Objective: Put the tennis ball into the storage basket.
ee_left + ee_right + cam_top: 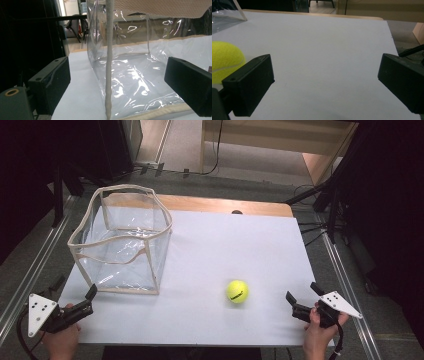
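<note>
On the white bench [210,250], the ball [237,291] lies right of the clear bag [122,242], between the left gripper [75,292] just beside the bag's near corner and the right gripper [303,295], both with fingers apart and empty.

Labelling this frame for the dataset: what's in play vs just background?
In play, likely:
tennis ball
clear bag
left claw, open
right claw, open

Background:
white table
cables on floor
wooden furniture
</note>
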The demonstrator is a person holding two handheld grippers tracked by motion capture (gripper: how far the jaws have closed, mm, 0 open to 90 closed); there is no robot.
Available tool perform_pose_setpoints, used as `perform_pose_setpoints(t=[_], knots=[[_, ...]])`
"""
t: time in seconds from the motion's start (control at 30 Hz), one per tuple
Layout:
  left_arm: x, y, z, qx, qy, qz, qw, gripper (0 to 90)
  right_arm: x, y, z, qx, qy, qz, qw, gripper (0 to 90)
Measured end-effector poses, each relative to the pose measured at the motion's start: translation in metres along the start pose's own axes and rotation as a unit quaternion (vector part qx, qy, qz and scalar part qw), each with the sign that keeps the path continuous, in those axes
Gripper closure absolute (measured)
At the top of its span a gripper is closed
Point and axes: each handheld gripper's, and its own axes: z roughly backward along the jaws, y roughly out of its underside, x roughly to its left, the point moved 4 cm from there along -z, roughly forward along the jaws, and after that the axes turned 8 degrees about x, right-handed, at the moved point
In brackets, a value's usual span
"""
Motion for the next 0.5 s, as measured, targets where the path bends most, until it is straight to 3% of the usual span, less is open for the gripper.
perform_pose_setpoints(t=[0.27,0.5], knots=[[0.000,0.000,0.000,0.000,-0.001,-0.002,1.0000,6.9,0.001,-0.003,0.001,-0.001,0.000,0.004,1.0000,0.0],[-0.002,0.000,0.000,0.001,-0.002,-0.008,1.0000,6.9,0.008,-0.016,0.007,-0.007,-0.008,0.011,0.9999,0.0]])
